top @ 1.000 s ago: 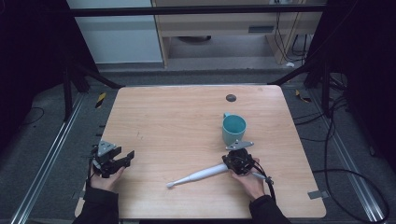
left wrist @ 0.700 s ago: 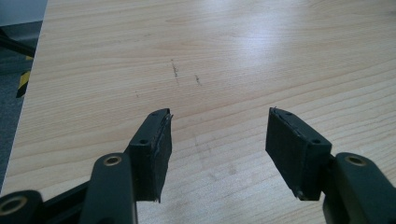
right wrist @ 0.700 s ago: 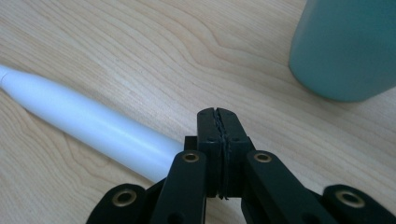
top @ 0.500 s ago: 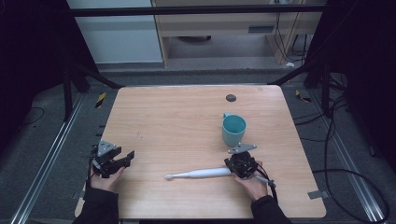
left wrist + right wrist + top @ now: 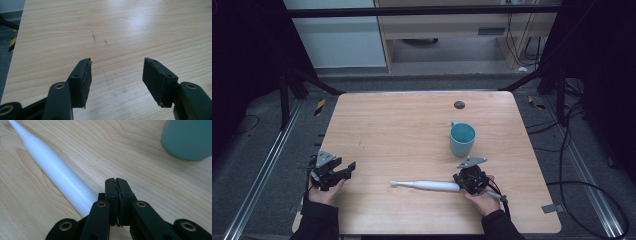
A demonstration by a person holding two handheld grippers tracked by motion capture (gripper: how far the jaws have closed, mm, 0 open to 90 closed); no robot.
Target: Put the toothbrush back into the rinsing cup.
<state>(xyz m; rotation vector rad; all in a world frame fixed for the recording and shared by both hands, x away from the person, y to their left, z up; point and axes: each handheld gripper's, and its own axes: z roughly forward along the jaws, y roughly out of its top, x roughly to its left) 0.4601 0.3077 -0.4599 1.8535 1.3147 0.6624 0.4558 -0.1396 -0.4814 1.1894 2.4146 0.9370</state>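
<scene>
Presently, a light wooden surface (image 5: 412,130) carries three items. A teal mug (image 5: 462,139) stands upright right of centre, its handle turned to the far side. A small dark round disc (image 5: 459,105) lies on the wood farther back, well apart from the mug. A white electric-toothbrush-shaped wand (image 5: 424,185) lies flat near the front edge, roughly parallel to that edge, its narrow tip pointing left and its thick end to the right.

Right hand-held gripper (image 5: 471,180): held at the near right, just nearer than the mug, with a grey three-cornered plate on top and a cable trailing off to the right. In the right gripper view its two black jaws are pressed together with nothing visible between them; the wand's thick end (image 5: 62,180) lies just beside the jaws on their left side and runs under the edge of the gripper body. Whether it touches the body cannot be told. The mug (image 5: 187,138) appears at the upper right of that view, apart from the jaws.

Left hand-held gripper (image 5: 334,172): held at the near left corner of the surface, well apart from the wand and the mug, jaws aimed rightward. In the left gripper view (image 5: 116,75) its jaws are spread wide with bare wood between them; faint dark scuff marks (image 5: 94,37) show on the wood beyond.

The person's dark sleeves enter from the near edge.
</scene>
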